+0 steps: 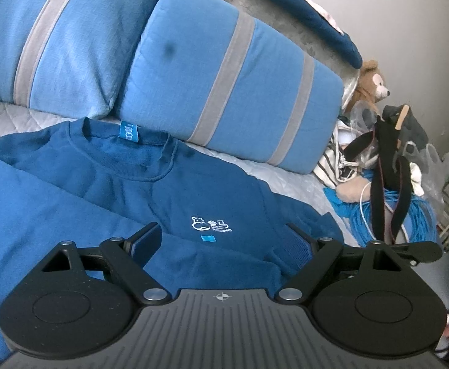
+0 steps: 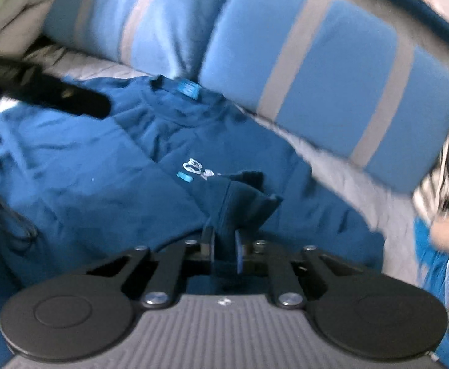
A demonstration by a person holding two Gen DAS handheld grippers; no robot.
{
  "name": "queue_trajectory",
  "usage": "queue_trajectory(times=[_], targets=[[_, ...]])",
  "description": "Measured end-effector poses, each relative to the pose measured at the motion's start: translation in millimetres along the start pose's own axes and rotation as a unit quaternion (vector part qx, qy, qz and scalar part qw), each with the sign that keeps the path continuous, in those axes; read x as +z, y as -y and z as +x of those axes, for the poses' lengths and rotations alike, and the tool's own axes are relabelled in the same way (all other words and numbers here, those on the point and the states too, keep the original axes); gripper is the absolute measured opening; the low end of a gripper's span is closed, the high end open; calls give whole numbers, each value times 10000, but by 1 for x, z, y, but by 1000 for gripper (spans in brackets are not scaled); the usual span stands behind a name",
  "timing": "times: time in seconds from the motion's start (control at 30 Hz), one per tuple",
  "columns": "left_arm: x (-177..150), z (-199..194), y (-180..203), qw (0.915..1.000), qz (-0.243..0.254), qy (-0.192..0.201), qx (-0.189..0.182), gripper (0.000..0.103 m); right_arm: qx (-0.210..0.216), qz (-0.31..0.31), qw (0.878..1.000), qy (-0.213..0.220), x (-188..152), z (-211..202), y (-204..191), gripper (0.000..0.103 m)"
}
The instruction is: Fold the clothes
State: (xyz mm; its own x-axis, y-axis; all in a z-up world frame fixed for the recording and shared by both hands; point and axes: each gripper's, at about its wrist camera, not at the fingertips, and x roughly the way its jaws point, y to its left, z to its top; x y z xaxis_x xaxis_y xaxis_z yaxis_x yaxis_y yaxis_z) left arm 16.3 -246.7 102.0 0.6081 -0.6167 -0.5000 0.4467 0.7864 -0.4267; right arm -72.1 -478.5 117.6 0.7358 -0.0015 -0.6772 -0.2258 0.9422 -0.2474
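Note:
A dark blue sweatshirt [image 1: 116, 184] lies front up on the bed, collar toward the pillows, with a white logo [image 1: 210, 224] on the chest. My left gripper [image 1: 222, 233] hovers open above its lower chest, fingers wide apart with fabric below them and nothing pinched. In the right wrist view the same sweatshirt [image 2: 101, 169] fills the middle. My right gripper [image 2: 223, 240] is shut on a bunched piece of the sweatshirt, a sleeve end [image 2: 242, 196], which stands up in a peak just past the fingertips beside the logo.
Two light blue pillows with grey stripes [image 1: 230, 92] [image 1: 55, 40] lean behind the collar on a white quilt [image 1: 286, 181]. Right of the bed edge sit a teddy bear [image 1: 372, 83], black straps [image 1: 387, 184] and coiled blue cable [image 1: 409, 215]. A blurred black bar [image 2: 55, 95] crosses the right view's upper left.

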Motion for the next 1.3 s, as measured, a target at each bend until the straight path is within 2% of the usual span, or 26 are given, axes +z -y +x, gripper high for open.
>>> queue_trajectory(times=[0.17,0.27,0.4,0.47,0.53,0.67,0.87,0.97,1.03,1.07,1.13,1.2,1.23,1.3], targets=[[1,0,-8,9987,-385,-101,-320,86,80,-903,9951,383,-5,-15,-15,12],[0,4,-19,9925,-948,-297,-712,86,110,-1337,9896,524,-10,-20,-24,12],[-2,24,-35,9692,-1896,-953,-1250,86,171,-1904,9792,681,-16,-24,-37,12],[-5,34,-36,9592,-2131,-1335,-1291,86,178,-2189,9729,723,-19,-23,-42,12],[-7,42,-33,9539,-2195,-1566,-1320,86,184,-2392,9677,774,-21,-23,-47,12],[-10,55,-27,9376,-2553,-1802,-1525,86,185,-2641,9603,884,-23,-24,-54,12],[-15,78,-24,9127,-3145,-2025,-1644,85,116,-2756,9556,1037,-25,-26,-55,12],[-17,86,-19,9035,-3327,-2108,-1687,85,65,-2864,9516,1113,-27,-27,-57,12],[-18,88,-17,9014,-3408,-2098,-1654,74,16,-2938,9488,1163,-30,-28,-59,12],[-18,88,-15,9011,-3440,-2089,-1615,60,-13,-2975,9473,1190,-31,-29,-60,12],[-20,87,-13,9000,-3498,-2081,-1559,49,-63,-3018,9452,1245,-35,-32,-62,12],[-21,84,-12,8996,-3543,-2026,-1554,33,-118,-3061,9427,1318,-38,-35,-63,12],[-20,83,-11,9003,-3553,-1982,-1546,30,-134,-3073,9420,1342,-40,-36,-63,12],[-17,79,-9,9036,-3535,-1885,-1518,14,-162,-3060,9417,1389,-42,-37,-63,12]])
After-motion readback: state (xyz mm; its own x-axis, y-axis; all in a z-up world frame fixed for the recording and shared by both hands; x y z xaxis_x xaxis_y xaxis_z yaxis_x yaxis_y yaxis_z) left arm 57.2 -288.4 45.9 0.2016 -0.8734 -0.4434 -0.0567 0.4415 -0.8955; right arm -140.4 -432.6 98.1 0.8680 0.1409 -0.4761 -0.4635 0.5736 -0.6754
